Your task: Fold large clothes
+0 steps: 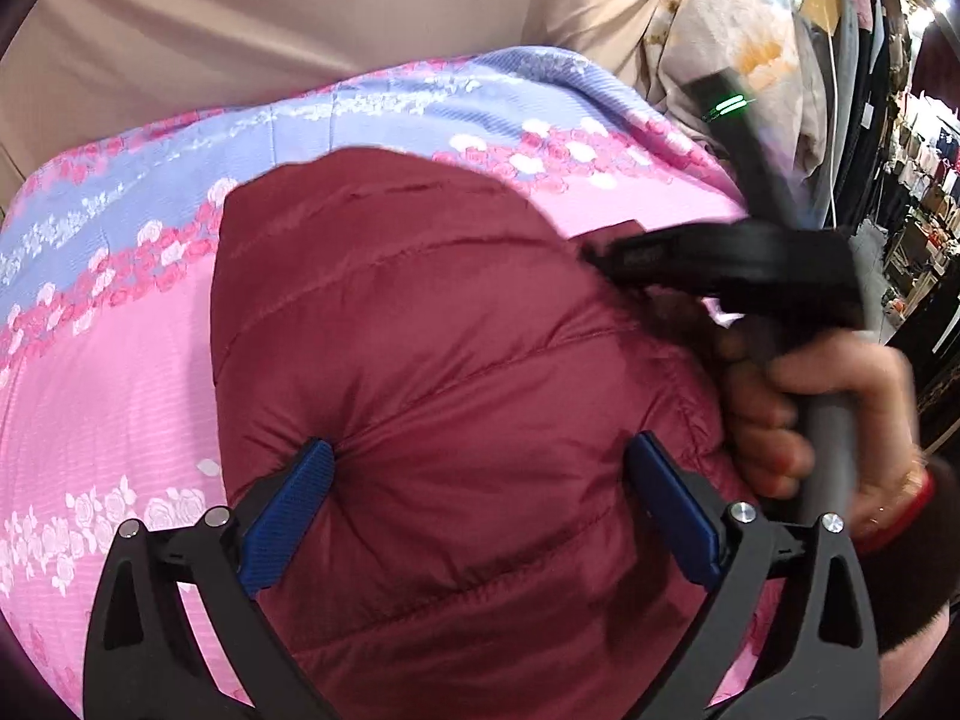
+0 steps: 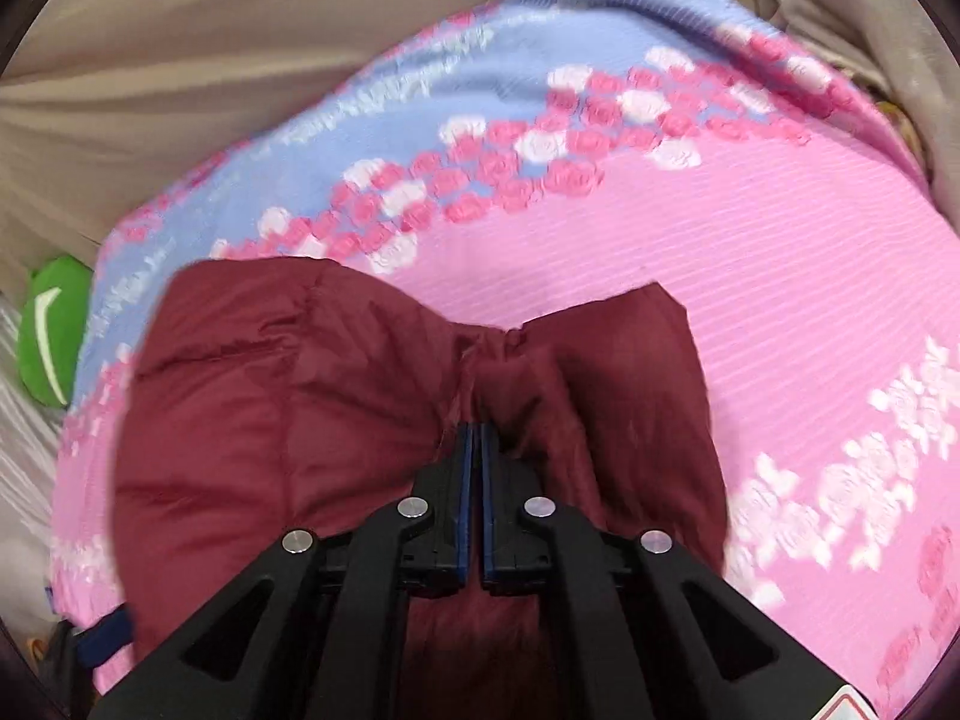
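Both grippers are working the maroon quilted puffer jacket [image 1: 468, 420]: right gripper [image 2: 477, 438] is pinching a fold, left gripper [image 1: 480, 468] is gaping wide astride it; slippery fabric could slide free.

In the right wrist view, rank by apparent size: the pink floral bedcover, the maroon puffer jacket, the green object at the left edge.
1. Pink floral bedcover
2. Maroon puffer jacket, enlarged by nearness to the camera
3. Green object, partly hidden

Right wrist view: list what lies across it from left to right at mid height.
green object → maroon puffer jacket, pinched in the right gripper → pink floral bedspread
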The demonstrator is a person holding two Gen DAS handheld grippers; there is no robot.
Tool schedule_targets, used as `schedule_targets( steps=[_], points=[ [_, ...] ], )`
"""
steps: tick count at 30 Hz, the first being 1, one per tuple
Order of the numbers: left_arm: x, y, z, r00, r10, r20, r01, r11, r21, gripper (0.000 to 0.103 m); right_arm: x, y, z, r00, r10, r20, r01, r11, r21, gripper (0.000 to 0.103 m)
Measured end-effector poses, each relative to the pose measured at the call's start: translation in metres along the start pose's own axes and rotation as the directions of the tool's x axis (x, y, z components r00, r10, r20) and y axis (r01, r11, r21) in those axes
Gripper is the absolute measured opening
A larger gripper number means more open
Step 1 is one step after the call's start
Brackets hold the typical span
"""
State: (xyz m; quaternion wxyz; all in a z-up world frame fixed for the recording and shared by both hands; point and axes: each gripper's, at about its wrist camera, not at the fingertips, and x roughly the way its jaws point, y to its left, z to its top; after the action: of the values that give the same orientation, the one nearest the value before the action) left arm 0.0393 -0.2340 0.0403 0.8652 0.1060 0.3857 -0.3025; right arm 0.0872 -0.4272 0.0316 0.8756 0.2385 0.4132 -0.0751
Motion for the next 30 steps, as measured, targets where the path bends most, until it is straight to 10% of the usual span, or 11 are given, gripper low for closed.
schedule_targets(
  steps=[8, 20, 22, 25, 30],
  points=[
    [0.001, 0.001, -0.003, 1.000, 0.004, 0.010, -0.004, 1.000, 0.006, 0.097, -0.095, -0.007, -0.076, 0.994, 0.012, 0.113, -0.013, 1.000, 0.006, 0.012],
    [-0.014, 0.015, -0.005, 1.000, 0.005, 0.012, -0.005, 0.999, -0.035, 0.097, -0.057, 0.006, -0.112, 0.991, -0.118, 0.071, 0.121, 0.991, -0.051, 0.013],
    [-0.030, 0.035, -0.003, 0.999, -0.012, 0.031, 0.015, 0.995, -0.096, 0.097, -0.075, -0.003, -0.112, 0.993, -0.061, 0.099, 0.061, 0.998, 0.002, 0.023],
    [-0.047, 0.071, -0.004, 0.998, -0.048, 0.045, 0.056, 0.981, -0.185, 0.098, -0.097, -0.014, -0.109, 0.986, -0.008, 0.165, 0.001, 0.999, 0.041, 0.064],
    [-0.025, 0.119, -0.015, 0.990, -0.136, -0.041, 0.112, 0.924, -0.366, 0.098, -0.088, -0.031, -0.113, 0.994, 0.059, 0.097, -0.067, 0.995, 0.080, 0.071]
  ],
)
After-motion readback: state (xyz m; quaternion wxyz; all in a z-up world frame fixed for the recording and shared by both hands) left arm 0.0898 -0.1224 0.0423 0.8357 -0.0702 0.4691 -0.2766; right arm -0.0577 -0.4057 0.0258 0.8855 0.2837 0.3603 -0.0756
